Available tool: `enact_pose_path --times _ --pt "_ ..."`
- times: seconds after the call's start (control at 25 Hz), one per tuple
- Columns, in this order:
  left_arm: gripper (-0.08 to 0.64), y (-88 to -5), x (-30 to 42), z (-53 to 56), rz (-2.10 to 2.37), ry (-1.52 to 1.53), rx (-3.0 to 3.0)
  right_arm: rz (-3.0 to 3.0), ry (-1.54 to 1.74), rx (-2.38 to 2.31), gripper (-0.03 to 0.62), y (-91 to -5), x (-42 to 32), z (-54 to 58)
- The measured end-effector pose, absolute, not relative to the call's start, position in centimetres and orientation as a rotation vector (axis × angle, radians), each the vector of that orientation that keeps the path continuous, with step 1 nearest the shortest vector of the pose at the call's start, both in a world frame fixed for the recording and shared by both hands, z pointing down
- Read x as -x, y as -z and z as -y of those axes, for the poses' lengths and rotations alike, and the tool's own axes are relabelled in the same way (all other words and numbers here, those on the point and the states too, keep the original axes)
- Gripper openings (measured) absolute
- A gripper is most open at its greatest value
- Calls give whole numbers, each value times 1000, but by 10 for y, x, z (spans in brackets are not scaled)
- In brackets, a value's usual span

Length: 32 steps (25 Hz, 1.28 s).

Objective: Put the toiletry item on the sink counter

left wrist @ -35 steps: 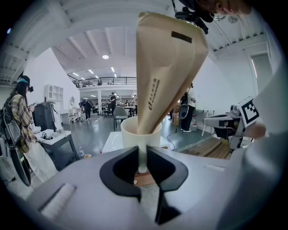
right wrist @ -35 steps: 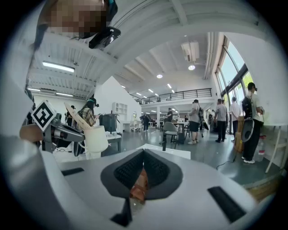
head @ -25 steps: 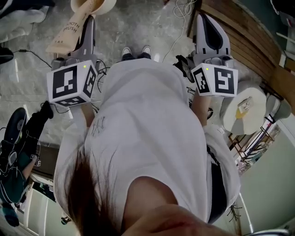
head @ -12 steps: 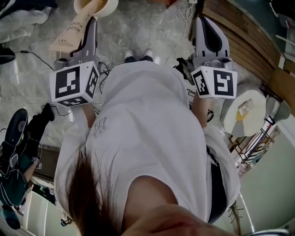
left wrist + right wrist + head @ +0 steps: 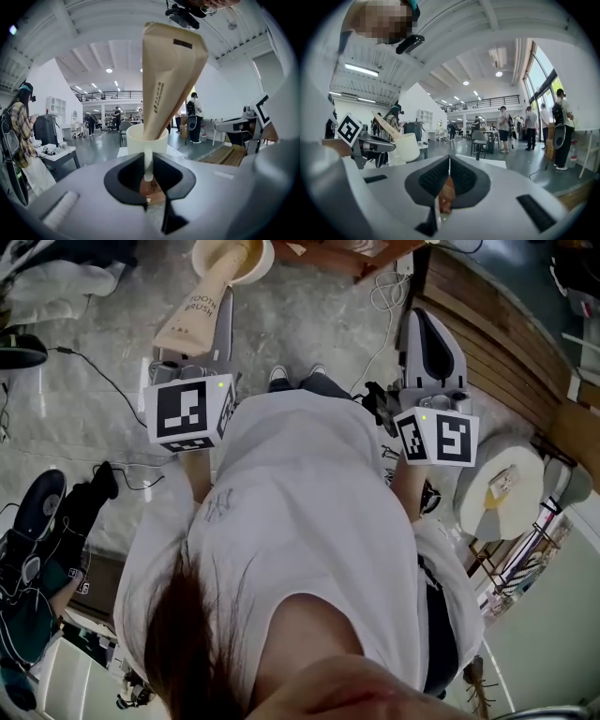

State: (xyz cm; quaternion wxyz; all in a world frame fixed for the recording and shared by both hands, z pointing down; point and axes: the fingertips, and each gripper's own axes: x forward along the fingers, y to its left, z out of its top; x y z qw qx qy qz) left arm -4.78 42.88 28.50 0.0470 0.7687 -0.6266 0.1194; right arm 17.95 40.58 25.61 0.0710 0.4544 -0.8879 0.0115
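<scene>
The left gripper clamped the cream cup at its six o'clock edge; the light, tall toothbrush pack inside looked tippy. The right gripper was clenched, empty.

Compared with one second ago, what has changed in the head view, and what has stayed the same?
The left gripper, shut on the cream cup that holds the toothbrush pack, moved rightward in the head view, toward the person's middle, so more of the cup shows. The right gripper slid slightly down in the picture. Unchanged: the left grip on the cup, and the right gripper shut and empty.
</scene>
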Motion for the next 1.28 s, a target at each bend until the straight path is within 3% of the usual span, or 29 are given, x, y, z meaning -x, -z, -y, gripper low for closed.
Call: enact_pose_path --times 0.52,1.28 --pt "54 -289 79 -401 1948 -391 -2305 2662 -90 -1310 11 -270 -147 -373" --pt "54 -285 39 -261 2037 -438 -2253 2750 -165 -1176 11 -280 -167 -226"
